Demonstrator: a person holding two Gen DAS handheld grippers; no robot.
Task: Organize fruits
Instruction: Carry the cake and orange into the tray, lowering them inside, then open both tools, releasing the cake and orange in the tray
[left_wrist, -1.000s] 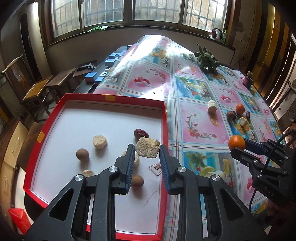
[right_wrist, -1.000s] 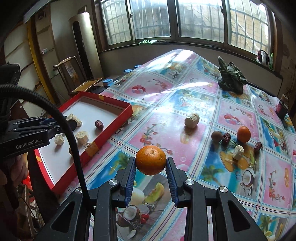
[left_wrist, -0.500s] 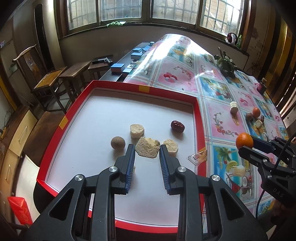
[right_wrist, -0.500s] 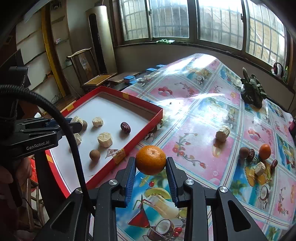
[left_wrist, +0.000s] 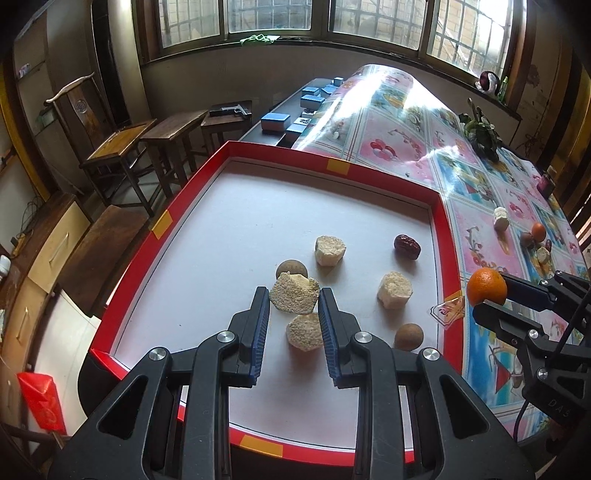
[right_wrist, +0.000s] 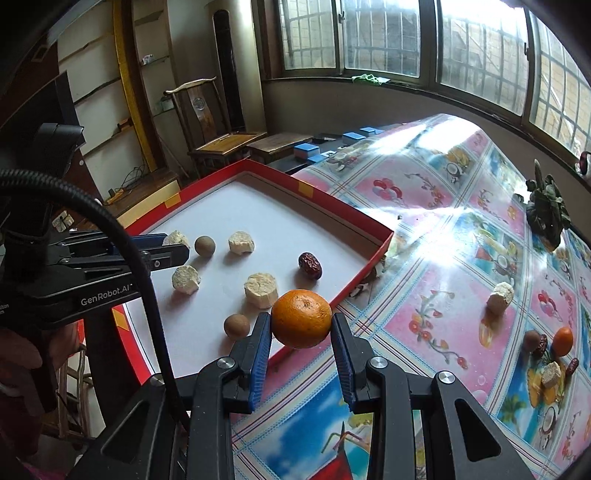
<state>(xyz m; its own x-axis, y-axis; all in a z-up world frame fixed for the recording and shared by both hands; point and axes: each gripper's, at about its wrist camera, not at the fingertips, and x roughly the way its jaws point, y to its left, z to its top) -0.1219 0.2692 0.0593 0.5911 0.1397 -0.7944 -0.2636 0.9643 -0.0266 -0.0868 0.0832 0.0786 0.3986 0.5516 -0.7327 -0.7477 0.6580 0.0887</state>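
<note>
Left gripper (left_wrist: 293, 308) clamped on pale chunk (left_wrist: 294, 297) above tray (left_wrist: 441, 206), right gripper (right_wrist: 301, 334) clamped on orange (right_wrist: 301, 318) at tray's edge: lower both onto bare white floor before easing jaws apart.

We find the tray's (left_wrist: 441, 206) far half bare, so a gripper can pass freely there. Its near half is crowded: beige chunks (left_wrist: 330, 250), two brown balls (left_wrist: 408, 336) and a date (left_wrist: 407, 246) lie scattered with narrow gaps between them. The red rim (right_wrist: 354, 218) stands raised all around and must be cleared from the desk (right_wrist: 436, 229) side. Between tray and the far fruit cluster (right_wrist: 550, 347) the desk lies open, save one lone chunk (right_wrist: 499, 297). A plant (right_wrist: 546, 214) stands at the far edge, chairs (left_wrist: 122, 144) beside the tray.
</note>
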